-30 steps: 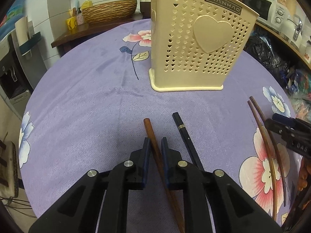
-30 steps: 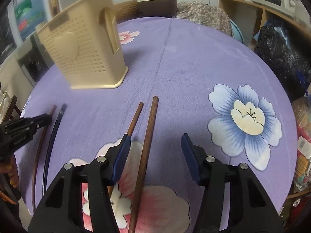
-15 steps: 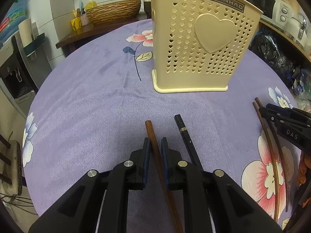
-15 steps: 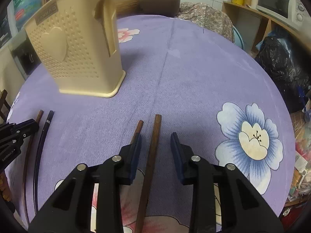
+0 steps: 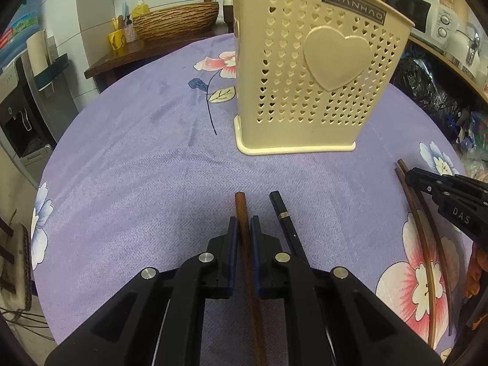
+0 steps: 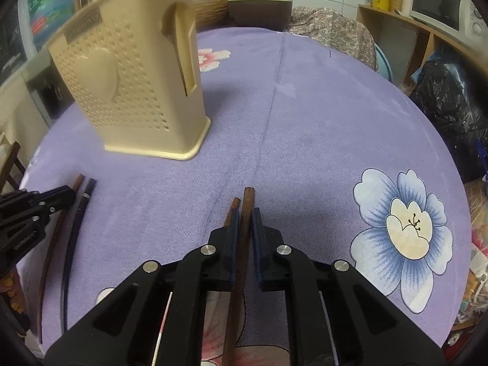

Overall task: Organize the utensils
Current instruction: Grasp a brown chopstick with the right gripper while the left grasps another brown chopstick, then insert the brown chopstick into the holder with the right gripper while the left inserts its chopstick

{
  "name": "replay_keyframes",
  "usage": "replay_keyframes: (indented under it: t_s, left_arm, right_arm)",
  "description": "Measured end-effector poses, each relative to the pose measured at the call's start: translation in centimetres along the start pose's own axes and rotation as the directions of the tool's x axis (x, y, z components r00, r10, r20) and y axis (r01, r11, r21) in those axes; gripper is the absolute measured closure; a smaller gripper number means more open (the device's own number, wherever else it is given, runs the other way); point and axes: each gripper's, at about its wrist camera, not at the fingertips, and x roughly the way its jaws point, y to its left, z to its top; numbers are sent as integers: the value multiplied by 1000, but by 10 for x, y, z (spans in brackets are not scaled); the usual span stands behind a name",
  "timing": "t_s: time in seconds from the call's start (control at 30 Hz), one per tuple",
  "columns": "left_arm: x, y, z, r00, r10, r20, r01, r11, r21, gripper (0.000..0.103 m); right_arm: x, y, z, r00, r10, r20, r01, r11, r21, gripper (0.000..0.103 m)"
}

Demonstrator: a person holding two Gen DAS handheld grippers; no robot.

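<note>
Currently my left gripper [image 5: 243, 228] is closed on a brown wooden chopstick [image 5: 245, 244], blue pads pressed to either side of its shaft, the blunt end projecting just past the fingertips. A black chopstick [image 5: 283, 218] with a metal band lies just beside it on the right, flat on the purple floral tablecloth [image 5: 137, 177].

My right gripper [image 6: 244, 222] is likewise clamped on a second brown chopstick [image 6: 245, 210], its tip showing ahead of the pads. A thinner brown chopstick [image 6: 232, 209] lies against the outer side of the left pad, on the cloth; I cannot tell whether it touches the held one.

I note the cream perforated utensil holder [image 5: 308, 70] standing upright on the cloth, well ahead of both grippers, a raised heart on its face. Dark utensil ends show above its rim in the left view.

From the left view, the right gripper [image 5: 408, 177] appears at the right edge, over its pair of chopsticks.
</note>
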Motion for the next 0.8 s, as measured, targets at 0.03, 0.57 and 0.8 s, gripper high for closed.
replay_keyframes:
  t_s: [0.03, 0.57, 0.8]
  left_arm:
    - [-3, 1, 1, 1000, 1, 13, -1, 1000, -3, 94]
    - [-147, 29, 17, 930, -97, 355, 123, 991, -50, 95]
    - [-163, 35, 19, 913, -100, 396, 131, 990, -52, 95]
  right_arm:
    - [-4, -1, 0, 1000, 14, 9, -14, 1000, 6, 94]
    - [-162, -3, 7, 926, 212, 314, -211, 977, -38, 95]
    - [-191, -1, 14, 899, 256, 356, -250, 966, -64, 95]
